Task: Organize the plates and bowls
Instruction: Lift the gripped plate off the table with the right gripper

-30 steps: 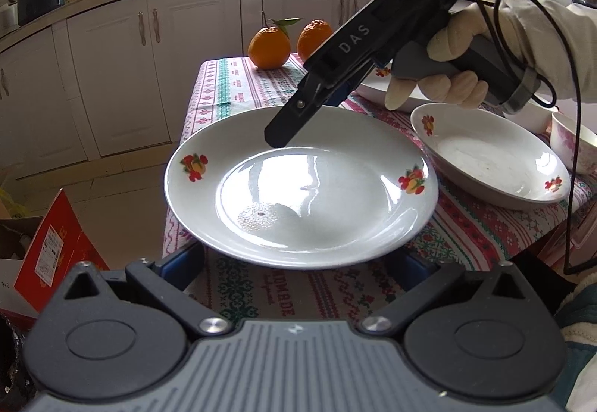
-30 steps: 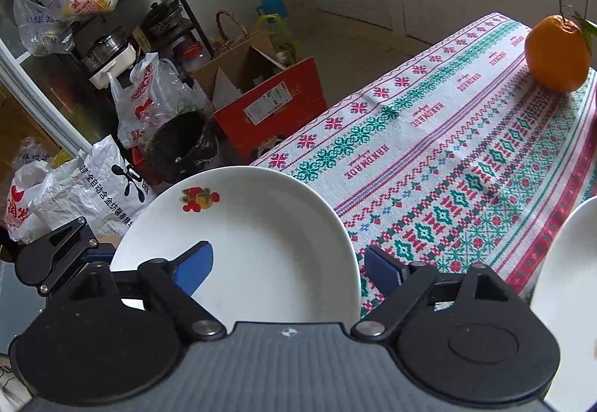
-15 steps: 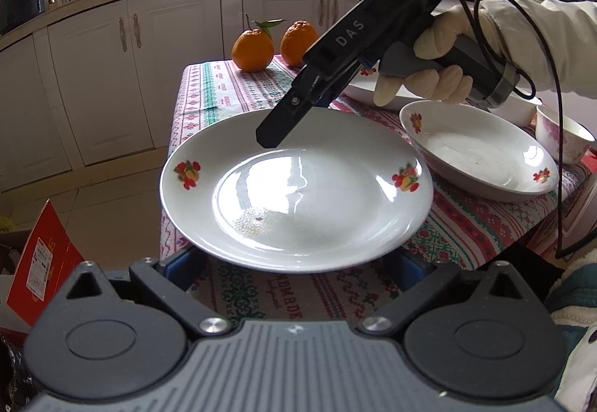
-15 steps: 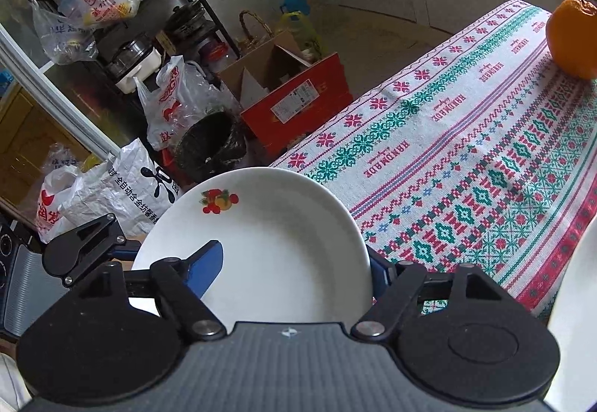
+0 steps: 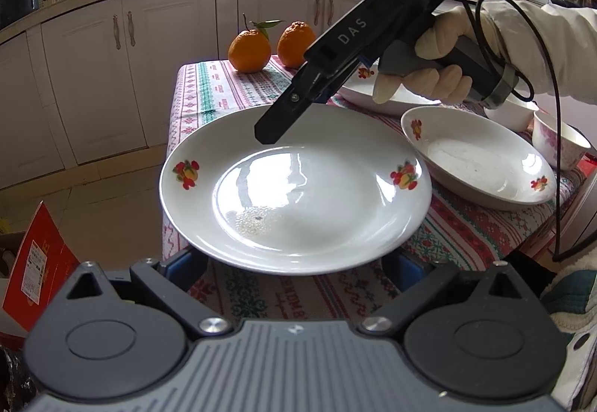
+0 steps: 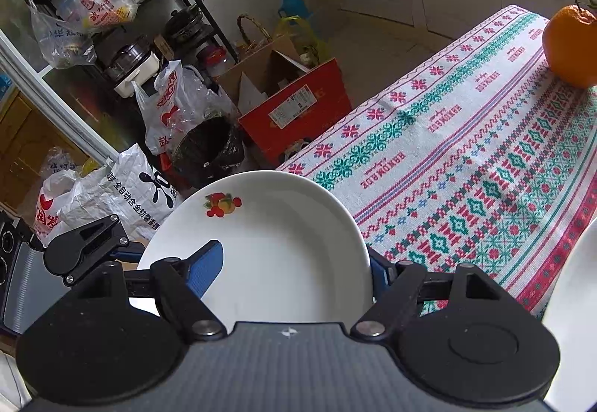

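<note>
Right gripper's jaws close in on the plate rim
The right gripper [image 6: 294, 262] narrows until one blue finger [image 6: 207, 264] lies over the plate [image 6: 276, 247] and the other under its rim; the left gripper's [image 5: 296, 264] jaws ease slightly inward beneath the plate

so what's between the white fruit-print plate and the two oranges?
Left wrist view: between the white fruit-print plate and the two oranges, only bare patterned tablecloth; the right gripper overhangs the plate's far rim.
</note>
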